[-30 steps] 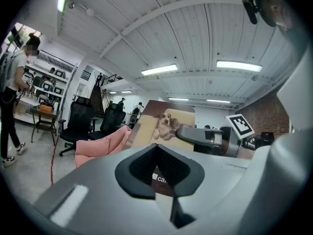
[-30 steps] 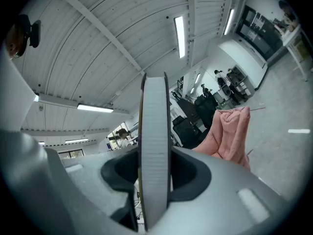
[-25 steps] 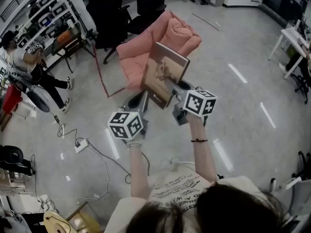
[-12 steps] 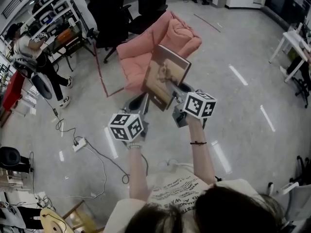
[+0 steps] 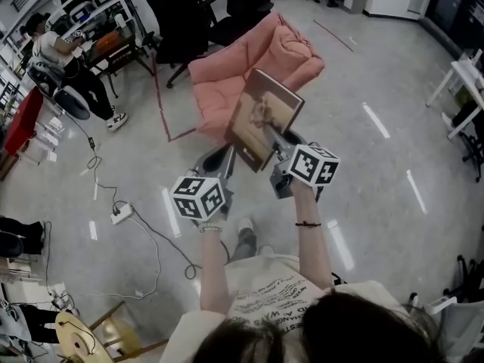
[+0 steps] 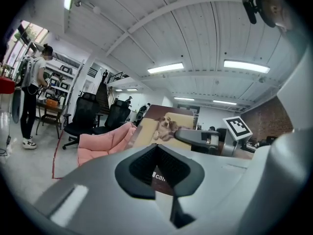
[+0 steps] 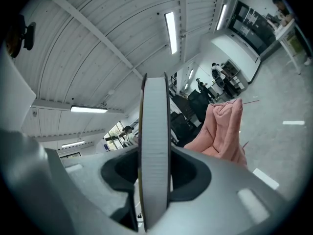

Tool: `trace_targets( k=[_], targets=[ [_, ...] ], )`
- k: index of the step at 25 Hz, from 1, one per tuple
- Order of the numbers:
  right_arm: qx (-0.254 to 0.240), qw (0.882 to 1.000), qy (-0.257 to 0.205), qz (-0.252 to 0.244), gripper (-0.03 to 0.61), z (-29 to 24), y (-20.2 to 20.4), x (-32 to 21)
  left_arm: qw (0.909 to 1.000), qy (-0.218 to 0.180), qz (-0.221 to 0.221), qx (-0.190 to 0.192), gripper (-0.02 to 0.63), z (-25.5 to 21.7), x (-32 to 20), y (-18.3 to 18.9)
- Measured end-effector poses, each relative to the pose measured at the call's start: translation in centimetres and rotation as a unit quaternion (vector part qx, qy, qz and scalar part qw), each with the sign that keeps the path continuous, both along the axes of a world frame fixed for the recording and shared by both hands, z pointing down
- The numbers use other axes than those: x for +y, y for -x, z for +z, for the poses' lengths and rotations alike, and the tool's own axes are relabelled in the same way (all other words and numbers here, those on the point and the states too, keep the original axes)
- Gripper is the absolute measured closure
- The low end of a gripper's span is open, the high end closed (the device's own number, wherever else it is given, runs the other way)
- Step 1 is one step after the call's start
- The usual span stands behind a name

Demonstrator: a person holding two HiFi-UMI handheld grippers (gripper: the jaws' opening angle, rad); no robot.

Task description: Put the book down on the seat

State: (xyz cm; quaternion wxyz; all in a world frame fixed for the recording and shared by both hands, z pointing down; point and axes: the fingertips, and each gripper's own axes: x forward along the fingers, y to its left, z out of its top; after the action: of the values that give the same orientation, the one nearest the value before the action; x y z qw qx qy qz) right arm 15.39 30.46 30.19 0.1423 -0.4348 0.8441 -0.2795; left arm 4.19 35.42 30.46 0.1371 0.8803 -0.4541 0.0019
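A hardcover book [image 5: 265,116] with a dog on its cover stands upright on edge, and my right gripper [image 5: 272,141] is shut on its lower part. In the right gripper view the book's page edge [image 7: 154,131] fills the gap between the jaws. The pink cushioned seat [image 5: 249,70] lies on the floor just beyond the book, also shown as the seat [image 7: 222,126] and seat [image 6: 102,143]. My left gripper [image 5: 219,159] hovers left of the book with its jaws together and nothing in them. From the left gripper [image 6: 157,148] I see the book [image 6: 166,126] and the right gripper [image 6: 195,137].
Black office chairs [image 5: 181,13] stand behind the seat. A person [image 5: 57,55] is at the shelves [image 5: 98,6] far left. A power strip [image 5: 121,214] with cables lies on the floor at left. A red tape line [image 5: 162,104] runs beside the seat. A white table [image 5: 461,74] stands right.
The book and right gripper have sunk slightly towards the seat. My shoe has come into view below the grippers. The person at the far left has walked up to the shelves.
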Motion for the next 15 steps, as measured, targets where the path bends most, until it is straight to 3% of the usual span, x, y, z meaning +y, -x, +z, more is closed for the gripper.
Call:
trace_targets(
  k=[15],
  targets=[
    [0.003, 1.000, 0.016, 0.002, 0.430, 1.9, 4.9, -9.4, 0.9998, 0.008, -0.013, 0.010, 0.614, 1.2, -9.1, 5.8]
  ],
)
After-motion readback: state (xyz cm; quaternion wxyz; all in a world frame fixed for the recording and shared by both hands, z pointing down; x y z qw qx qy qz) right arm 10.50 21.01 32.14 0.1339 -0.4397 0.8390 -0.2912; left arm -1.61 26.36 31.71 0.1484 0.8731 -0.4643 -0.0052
